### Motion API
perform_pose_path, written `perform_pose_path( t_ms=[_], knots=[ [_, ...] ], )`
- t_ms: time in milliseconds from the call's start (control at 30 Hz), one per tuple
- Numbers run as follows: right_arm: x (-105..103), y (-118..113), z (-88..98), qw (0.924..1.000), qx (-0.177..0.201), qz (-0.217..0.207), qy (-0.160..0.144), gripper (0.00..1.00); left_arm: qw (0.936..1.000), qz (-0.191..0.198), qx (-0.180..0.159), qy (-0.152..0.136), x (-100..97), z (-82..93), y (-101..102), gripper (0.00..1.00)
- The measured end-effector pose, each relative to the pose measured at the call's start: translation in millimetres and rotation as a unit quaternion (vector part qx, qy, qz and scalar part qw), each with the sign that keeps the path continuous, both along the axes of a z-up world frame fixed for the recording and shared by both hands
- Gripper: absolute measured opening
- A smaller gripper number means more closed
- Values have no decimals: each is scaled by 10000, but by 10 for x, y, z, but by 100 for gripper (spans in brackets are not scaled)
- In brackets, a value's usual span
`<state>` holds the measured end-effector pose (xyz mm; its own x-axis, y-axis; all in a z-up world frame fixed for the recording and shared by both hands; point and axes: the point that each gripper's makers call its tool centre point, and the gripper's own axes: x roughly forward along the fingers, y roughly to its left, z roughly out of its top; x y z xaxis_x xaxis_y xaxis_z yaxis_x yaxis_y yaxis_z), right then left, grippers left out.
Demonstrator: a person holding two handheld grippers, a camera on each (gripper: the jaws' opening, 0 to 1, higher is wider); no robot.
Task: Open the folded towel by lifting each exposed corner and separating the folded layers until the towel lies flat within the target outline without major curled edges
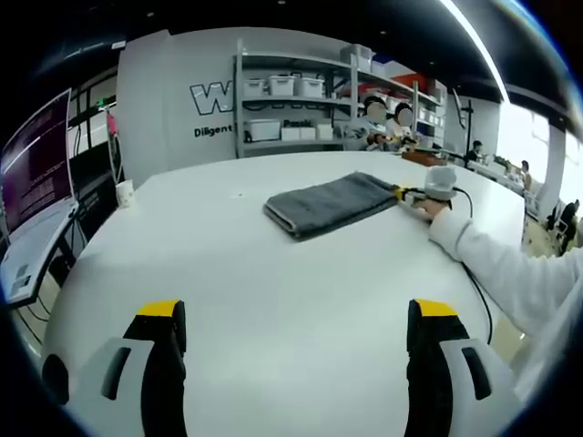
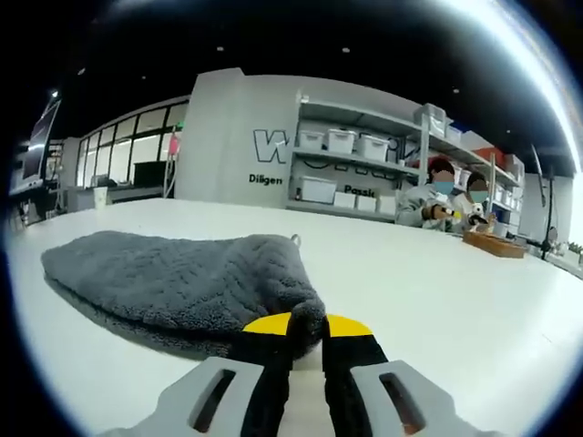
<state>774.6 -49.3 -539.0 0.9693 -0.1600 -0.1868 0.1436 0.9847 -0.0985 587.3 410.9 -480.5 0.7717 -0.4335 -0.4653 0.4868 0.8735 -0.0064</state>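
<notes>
1. In the left gripper view a folded grey towel (image 1: pixel 330 204) lies on the far half of a round white table (image 1: pixel 273 291), still in layers.
2. The left gripper (image 1: pixel 296 330) hovers low over the near part of the table, well apart from the towel. Its yellow-tipped jaws are spread wide with nothing between them.
3. In the same view the right gripper (image 1: pixel 407 193) touches the towel's right-hand corner, held by a hand (image 1: pixel 432 208) in a white sleeve (image 1: pixel 510 273).
4. In the right gripper view the right gripper (image 2: pixel 306 326) has its jaws pressed close together, pinching the near corner of the towel (image 2: pixel 182 278), which bulges just above the yellow tips.
5. Behind the table stand a shelf unit (image 1: pixel 291 100) with white bins and a wall with lettering; two seated people (image 2: pixel 451 205) work at a far bench.
6. A monitor (image 1: pixel 36 159) stands at the left edge of the left gripper view, and a white cup (image 1: pixel 125 192) sits at the table's far left rim.
</notes>
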Motion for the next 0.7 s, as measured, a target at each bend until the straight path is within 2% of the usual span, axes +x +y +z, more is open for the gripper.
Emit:
perform_pose_path(
  t_ms=[100,233,367,700],
  knots=[
    [-68,-48,41,9999,69,-63,-92,9,10000,-13,-3,13,2,-9,-7,99],
    [-145,-128,90,9995,82,-256,-148,21,10000,-33,-8,19,2,-16,-17,99],
    [-240,-182,136,9989,112,-412,-179,26,10000,-49,-26,16,3,-15,-22,99],
    [-315,35,411,9990,-81,-102,-418,37,10000,-55,-47,26,4,-30,-4,99]
  ],
)
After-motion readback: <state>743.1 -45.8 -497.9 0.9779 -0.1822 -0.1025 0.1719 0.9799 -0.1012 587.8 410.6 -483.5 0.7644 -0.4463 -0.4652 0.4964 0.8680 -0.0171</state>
